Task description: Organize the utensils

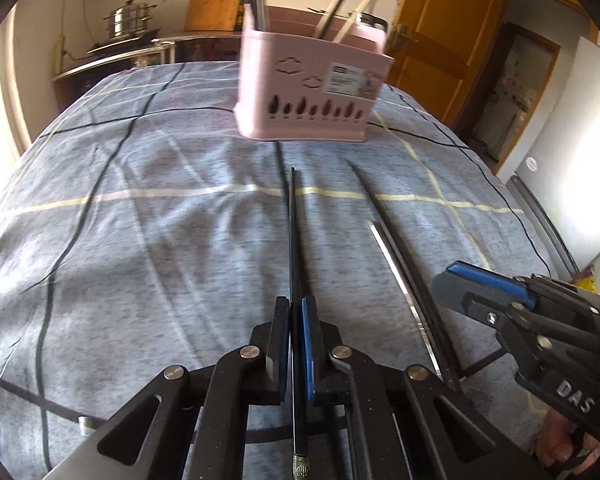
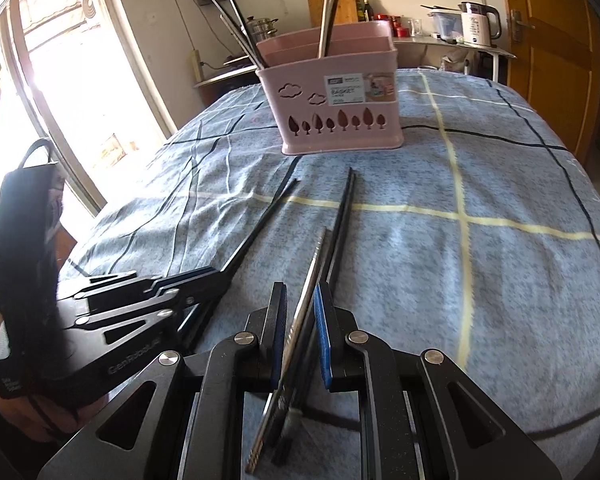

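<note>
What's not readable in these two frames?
- Left wrist view: pink basket is motion-blurred and its label is unreadable; the utensil tops are cut by the top edge.
- Right wrist view: the basket's walls hide the lower ends of the utensils inside.
- Right wrist view: whether the right gripper actually clamps the silver chopstick is unclear; a gap shows on the blue pad side.
- Left wrist view: the left gripper hides part of the black chopsticks.

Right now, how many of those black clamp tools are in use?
2. The left hand-held gripper is clamped on black chopsticks; the right hand-held gripper sits beside it, open around a silver chopstick.
</note>
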